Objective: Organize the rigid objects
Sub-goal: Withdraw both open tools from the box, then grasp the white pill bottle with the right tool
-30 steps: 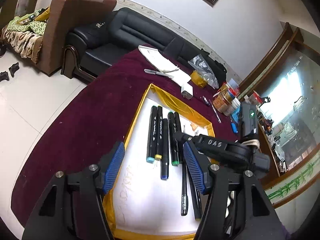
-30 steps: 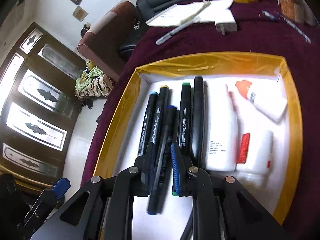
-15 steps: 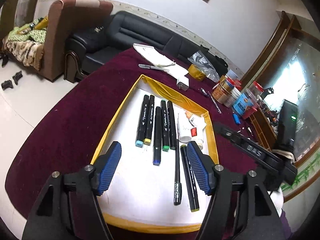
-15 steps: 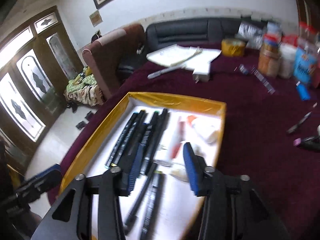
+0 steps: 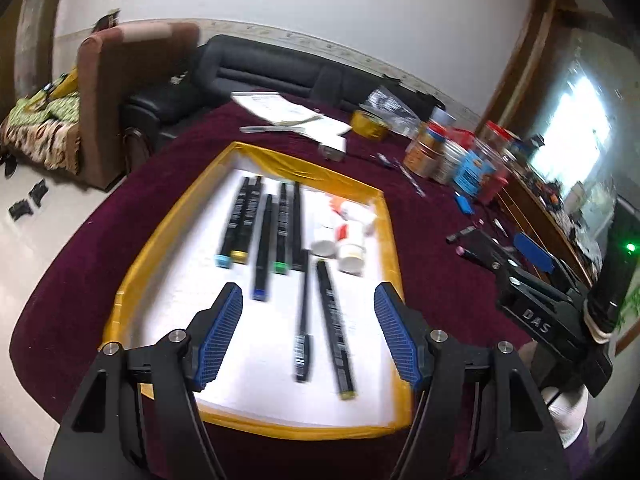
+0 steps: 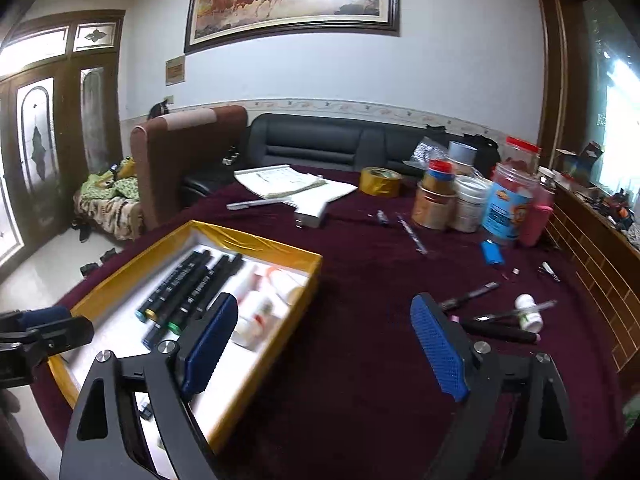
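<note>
Currently, at the far left of the maroon-covered table (image 6: 360, 360) stands the gold-rimmed tray (image 5: 394, 248); inside it, against the left portion of the white floor, five black markers (image 5: 262, 236) lie parallel in a row, their blue, yellow, dark blue and green end caps facing the near rim; nearer the viewer a thin black pen (image 5: 303, 328) and a longer black marker (image 5: 335, 328) lie side by side, apart from the row; to their right, at the tray's far right corner, white glue bottles (image 5: 348, 236) with red labels lie clustered.

Left gripper (image 5: 308, 336) hovers over the near half of the tray, jaws standing apart with nothing between the pads; a second ago it was closer in over the markers.

Right gripper (image 6: 324, 344) has just been opening; a second ago its jaws were closed on the dark-blue-capped marker low in the tray, and now they stand wide and empty, raised and swung rightward off the tray; judgement: that marker is deposited and the row is complete for the moment.

Further right, loose on the cloth, lie several pens and a pink-tipped marker (image 6: 496, 330) beside a small white bottle (image 6: 529, 312); these remain outside the tray; judgement: they are the next candidates, and the right gripper already faces them.

Beyond, jars (image 6: 506, 206), a tape roll (image 6: 380, 182) and papers (image 6: 288, 182) sit untouched.
</note>
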